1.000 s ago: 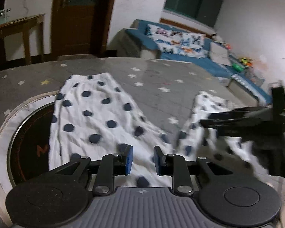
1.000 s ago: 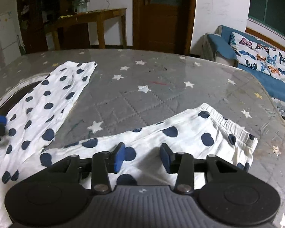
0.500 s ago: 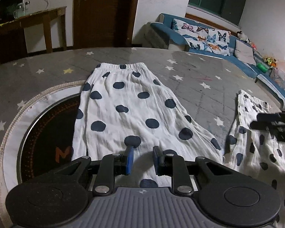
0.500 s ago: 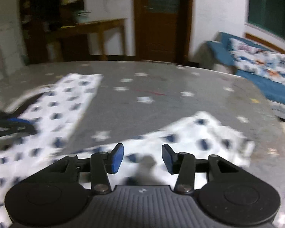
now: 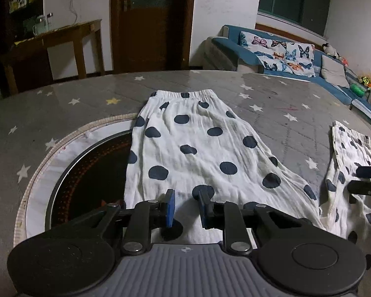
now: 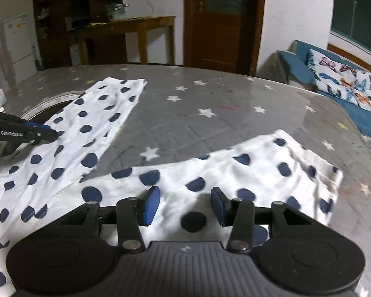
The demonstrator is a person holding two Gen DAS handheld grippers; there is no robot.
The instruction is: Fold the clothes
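Trousers (image 5: 200, 153), white with dark dots, lie spread flat on the grey star-printed desk (image 5: 61, 104), their two legs splayed in a V. In the left view one leg runs lengthwise away from the camera, its elastic cuff toward the door (image 5: 150, 19), and its left edge overlaps a black round plate (image 5: 91, 173) set into the desk; the other leg shows only as a strip at the right. The right view shows that second leg (image 6: 247, 170) in full, running from near the camera out to the right toward the sofa (image 6: 334, 79), with bare desk between the legs.

Left tongs (image 5: 186, 206) hover over the near end of the first leg, fingers narrowly apart, pinching nothing. Right tongs (image 6: 185, 205) sit above the second leg, spread wider, with cloth visible between the blue pads (image 6: 152, 205); whether they touch it I cannot tell. The right view is partly blurred.
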